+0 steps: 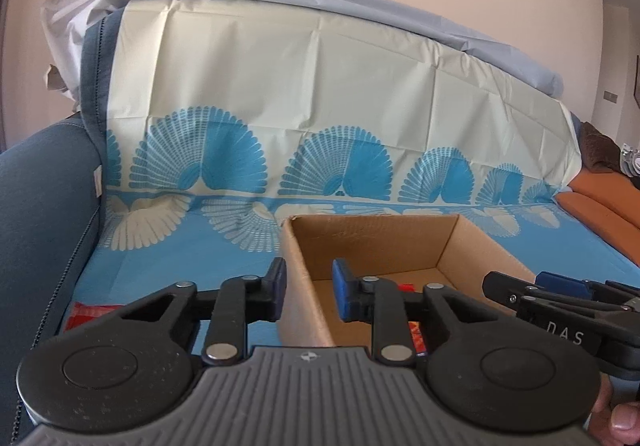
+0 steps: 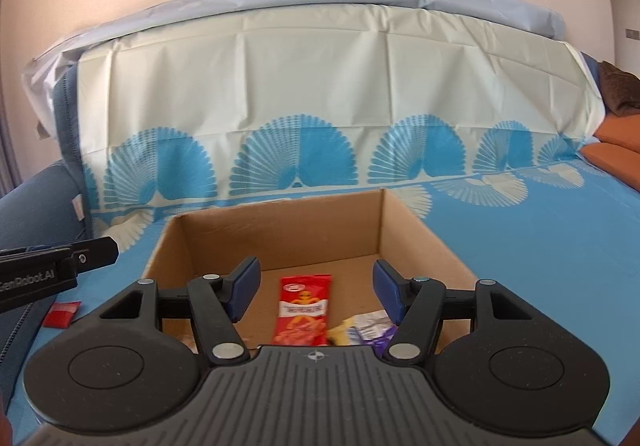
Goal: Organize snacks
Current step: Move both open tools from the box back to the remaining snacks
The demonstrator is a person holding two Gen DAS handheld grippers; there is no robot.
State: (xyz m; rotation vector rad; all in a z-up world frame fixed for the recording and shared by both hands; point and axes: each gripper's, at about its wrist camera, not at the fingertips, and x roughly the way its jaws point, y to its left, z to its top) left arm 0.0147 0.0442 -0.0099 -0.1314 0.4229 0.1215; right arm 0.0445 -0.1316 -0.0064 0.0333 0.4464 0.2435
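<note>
An open cardboard box (image 1: pixel 400 242) stands on a blue patterned cloth (image 1: pixel 180 258) spread over a sofa seat. My left gripper (image 1: pixel 310 284) hovers over the box's left wall with its jaws a narrow gap apart and nothing pressed between the pads. A red snack packet (image 1: pixel 88 316) lies on the cloth to the left of the box. My right gripper (image 2: pixel 316 286) is open over the box (image 2: pixel 280 234). Below it on the box floor lie a red snack packet (image 2: pixel 304 310), a yellow packet (image 2: pixel 340 334) and a white-and-purple packet (image 2: pixel 372 326). The other red packet (image 2: pixel 62 314) lies outside the box.
A dark blue armrest (image 1: pixel 36 226) bounds the seat on the left, and orange cushions (image 1: pixel 600 205) lie at the right. The cream-and-blue sheet (image 2: pixel 320 85) covers the backrest behind the box. Blue cloth stretches to the right of the box (image 2: pixel 520 246). A thumb (image 1: pixel 624 422) shows at the lower right.
</note>
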